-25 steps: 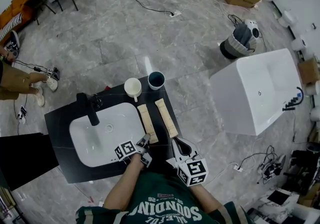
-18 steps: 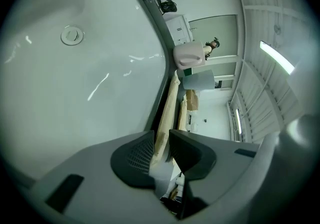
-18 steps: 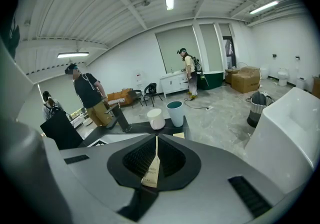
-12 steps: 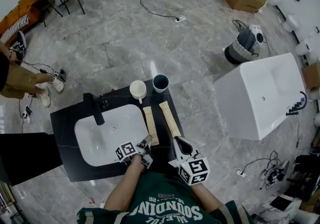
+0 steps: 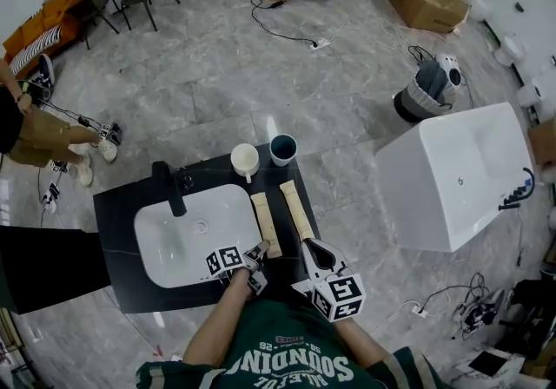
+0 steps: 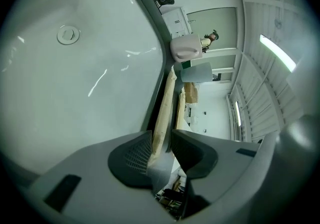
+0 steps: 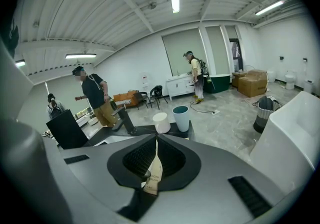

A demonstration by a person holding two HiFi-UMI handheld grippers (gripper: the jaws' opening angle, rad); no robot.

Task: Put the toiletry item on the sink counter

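**A:** Starting at the left of the counter (image 5: 117,231)?

**B:** Only the tap (image 5: 169,187) and the white basin (image 5: 187,235) there. No part in this.

**A:** Then, just right of the basin?

**B:** Look at the left packet (image 5: 266,222). Lies flat on the dark strip, long axis running away from the body toward the pale cup (image 5: 245,158). Ends, on the near side, between the jaws of the left gripper (image 5: 257,253).

**A:** Pinched?

**B:** No. Spreading right now. Leans on one pad, with a clear gap at the other. Looks set down already, judging by that.

**A:** And further right?

**B:** Note the right packet (image 5: 296,210), just beside the first and roughly parallel, pointing toward the dark cup (image 5: 283,149). Clamped at its near end by the right gripper (image 5: 311,250): pads pressed together on it, with a printed tab poking out behind.

**A:** Resting on the counter or held above it?

**B:** Hard to tell from above. Seems to lie along the surface; cannot confirm contact at the far end.

**A:** So, for the coming move?

**B:** Probably backing the left gripper straight toward the body, along that long axis, not sideways into the basin edge or the neighbouring packet. Then likely letting go on the right, as the only grip remaining.

**A:** Anything hidden or cut off?

**B:** Near ends of both packets, under the grippers in the head view. Print on the tab too, with only a few letters legible.
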